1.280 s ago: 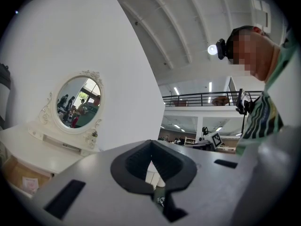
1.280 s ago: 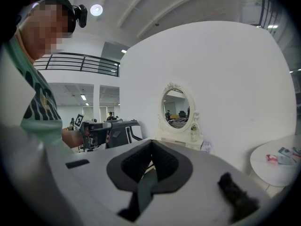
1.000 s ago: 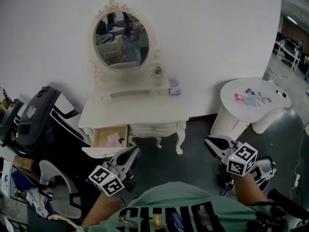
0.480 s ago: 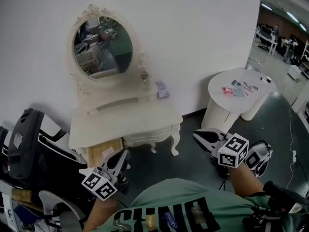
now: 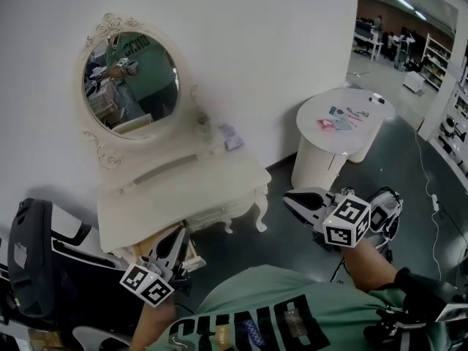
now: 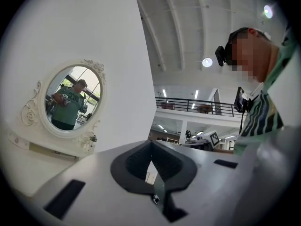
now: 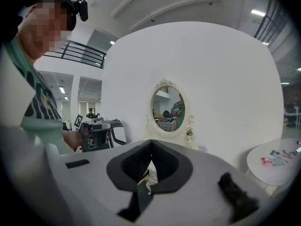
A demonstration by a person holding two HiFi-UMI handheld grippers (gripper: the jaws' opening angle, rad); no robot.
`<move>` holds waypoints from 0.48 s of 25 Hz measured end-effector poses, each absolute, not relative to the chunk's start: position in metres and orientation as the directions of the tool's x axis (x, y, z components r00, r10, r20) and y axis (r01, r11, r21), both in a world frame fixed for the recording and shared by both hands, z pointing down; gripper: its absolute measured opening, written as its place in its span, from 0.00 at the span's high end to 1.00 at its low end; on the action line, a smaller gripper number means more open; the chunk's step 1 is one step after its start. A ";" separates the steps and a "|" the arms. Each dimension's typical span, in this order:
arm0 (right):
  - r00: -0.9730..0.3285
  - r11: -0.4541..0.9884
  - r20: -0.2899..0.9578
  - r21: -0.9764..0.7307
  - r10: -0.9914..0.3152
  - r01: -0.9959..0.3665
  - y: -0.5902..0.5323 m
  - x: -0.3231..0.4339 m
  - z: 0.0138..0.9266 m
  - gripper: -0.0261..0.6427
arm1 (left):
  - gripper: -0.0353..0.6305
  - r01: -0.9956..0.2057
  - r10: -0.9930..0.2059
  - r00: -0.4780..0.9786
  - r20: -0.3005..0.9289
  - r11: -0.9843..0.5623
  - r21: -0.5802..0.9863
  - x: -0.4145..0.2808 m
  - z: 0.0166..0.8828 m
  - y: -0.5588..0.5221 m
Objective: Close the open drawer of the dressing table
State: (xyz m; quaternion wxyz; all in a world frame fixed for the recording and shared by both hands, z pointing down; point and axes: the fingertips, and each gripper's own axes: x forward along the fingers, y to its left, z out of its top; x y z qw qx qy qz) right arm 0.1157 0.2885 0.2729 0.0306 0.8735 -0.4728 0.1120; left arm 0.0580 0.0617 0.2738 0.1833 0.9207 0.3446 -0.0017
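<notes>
The white dressing table [image 5: 186, 189] with its oval mirror [image 5: 128, 79] stands against the wall. Its open drawer [image 5: 196, 258] hangs out under the table's left end; only a sliver of it shows past my left gripper [image 5: 180, 235]. That gripper is shut and empty, a little in front of the drawer. My right gripper [image 5: 289, 198] is also shut and empty, over the floor to the right of the table's legs. The left gripper view has the left gripper [image 6: 151, 142] aimed past the mirror [image 6: 70, 98]. In the right gripper view the right gripper [image 7: 151, 141] faces the mirror [image 7: 168, 108].
A round white side table [image 5: 329, 134] with small items stands to the right. A black chair [image 5: 33, 269] sits left of the dressing table. A small box [image 5: 232, 139] and a bottle [image 5: 203, 126] rest on the tabletop. Shoes [image 5: 384, 210] lie on the dark floor behind my right gripper.
The dressing table has slid left and come nearer in the head view. Both grippers moved along with the person. The drawer, plainly open earlier, is now mostly covered by the left gripper.
</notes>
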 end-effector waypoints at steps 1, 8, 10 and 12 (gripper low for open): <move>0.532 -0.555 0.226 -0.052 -0.816 -0.830 0.282 0.116 0.274 0.94 | 0.93 0.638 0.637 0.760 -0.130 -0.692 0.337 0.059 0.274 0.055; 0.529 -0.554 0.228 -0.057 -0.817 -0.831 0.236 0.120 0.276 0.94 | 0.93 0.628 0.627 0.768 -0.132 -0.697 0.347 0.061 0.280 0.006; 0.524 -0.549 0.228 -0.058 -0.821 -0.834 0.223 0.123 0.276 0.94 | 0.93 0.620 0.619 0.775 -0.132 -0.701 0.352 0.062 0.283 -0.009; 0.515 -0.540 0.229 -0.057 -0.826 -0.840 0.208 0.125 0.277 0.94 | 0.93 0.613 0.610 0.781 -0.134 -0.707 0.354 0.061 0.284 -0.023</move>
